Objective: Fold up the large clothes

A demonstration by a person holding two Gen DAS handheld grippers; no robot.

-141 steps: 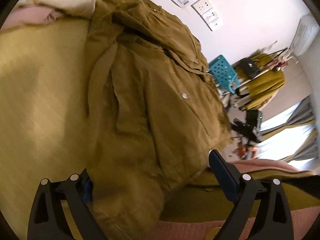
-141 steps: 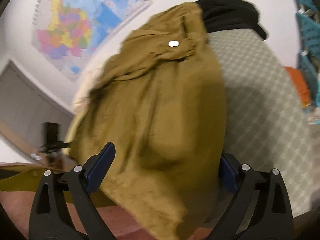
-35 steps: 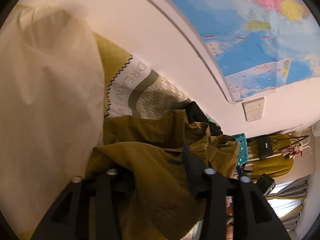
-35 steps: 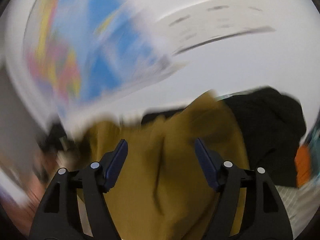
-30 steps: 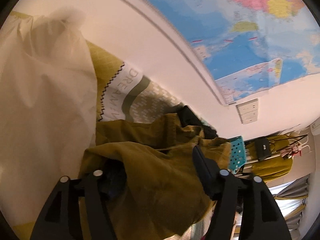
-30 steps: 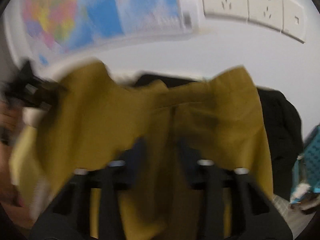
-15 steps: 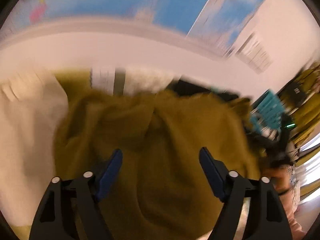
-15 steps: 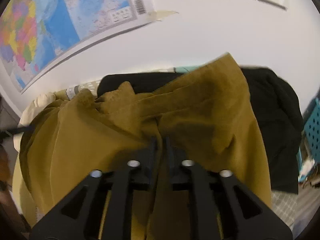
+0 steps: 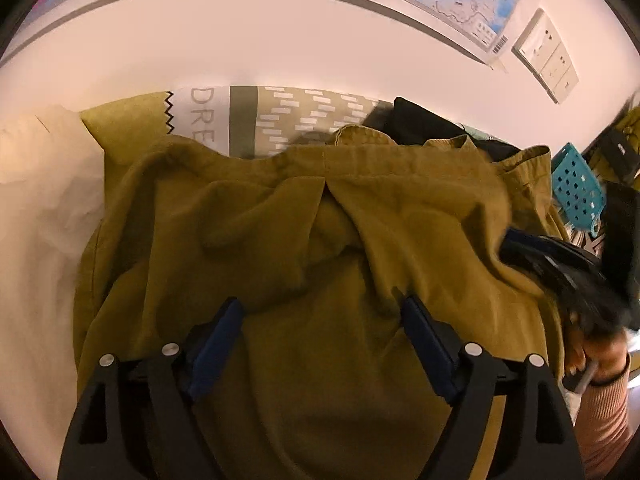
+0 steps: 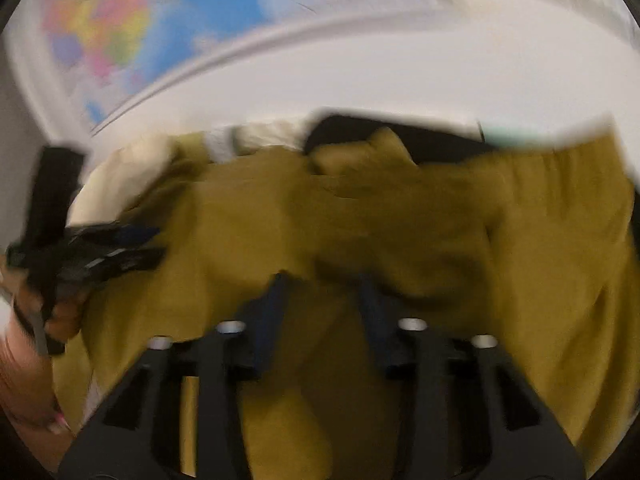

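Olive jacket [image 9: 320, 216], crumpled, hem seam crosswise along the wall

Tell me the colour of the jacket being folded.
Olive-mustard brown; the jacket shows best in the left wrist view.

jacket [image 10: 360, 220]: olive, rumpled, filling the middle, blurred
right gripper [image 10: 324, 296]: jaws closing, olive cloth between them
left gripper [image 10: 116, 248]: at nine o'clock, blurred
black garment [image 10: 440, 136]: twelve o'clock, behind jacket
map [image 10: 132, 24]: eleven o'clock, on wall
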